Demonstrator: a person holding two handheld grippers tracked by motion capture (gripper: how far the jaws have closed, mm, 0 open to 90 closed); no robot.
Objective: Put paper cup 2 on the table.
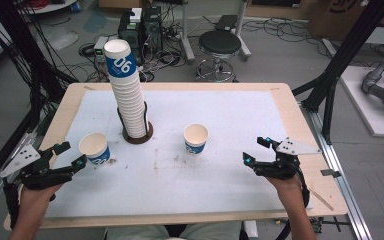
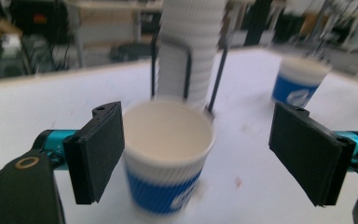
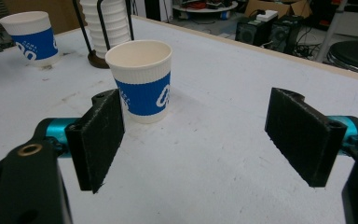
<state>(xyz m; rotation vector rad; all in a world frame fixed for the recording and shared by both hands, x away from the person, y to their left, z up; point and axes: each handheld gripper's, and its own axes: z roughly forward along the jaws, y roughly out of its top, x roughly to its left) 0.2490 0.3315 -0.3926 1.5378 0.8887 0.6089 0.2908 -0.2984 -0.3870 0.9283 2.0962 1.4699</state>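
Up close, left gripper (image 2: 196,154) wide open around a near cup (image 2: 167,158), not pinching. From above, right gripper (image 1: 258,150) open too, far from other cup (image 1: 196,138).

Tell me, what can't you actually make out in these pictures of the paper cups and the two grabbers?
- Near cup, left gripper view: blurred, the logo unreadable, its base cut off by the bottom edge.
- Cup stack, high view: its holder's rods hide part of it; the cup count is too fine to tell.
- Stack top, right gripper view: cut off by the upper edge.
- Far cup, left gripper view: blurred, the print illegible.
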